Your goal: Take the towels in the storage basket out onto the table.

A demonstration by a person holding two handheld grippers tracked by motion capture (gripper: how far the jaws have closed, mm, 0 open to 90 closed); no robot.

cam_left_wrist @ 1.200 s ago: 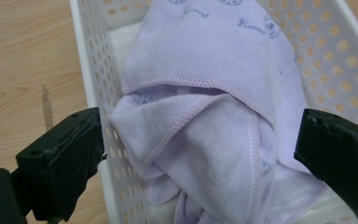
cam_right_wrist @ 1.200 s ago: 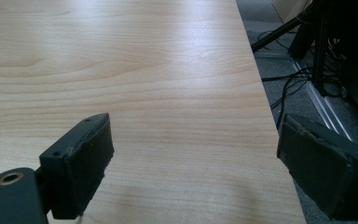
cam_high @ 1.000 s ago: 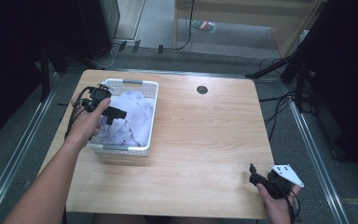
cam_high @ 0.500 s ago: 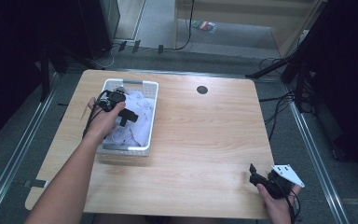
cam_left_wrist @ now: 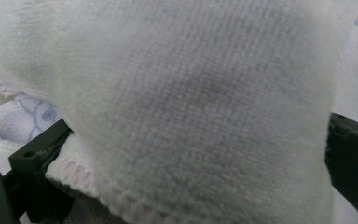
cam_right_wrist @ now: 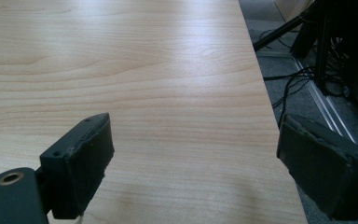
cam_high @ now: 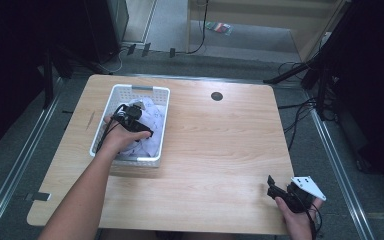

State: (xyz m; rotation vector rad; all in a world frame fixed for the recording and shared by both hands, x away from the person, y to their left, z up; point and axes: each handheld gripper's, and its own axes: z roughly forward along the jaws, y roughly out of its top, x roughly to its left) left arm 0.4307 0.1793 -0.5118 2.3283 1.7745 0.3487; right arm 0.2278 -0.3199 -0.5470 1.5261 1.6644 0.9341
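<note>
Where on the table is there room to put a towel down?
The bare wood between the white basket and the right hand-held gripper is free. The basket is crowded with cloths and the left hand-held gripper.

My wooden table (cam_high: pixel 220 145): a white basket (cam_high: pixel 150 92) rests on its left half; a dark round grommet (cam_high: pixel 217 96) sits near its far edge.
</note>
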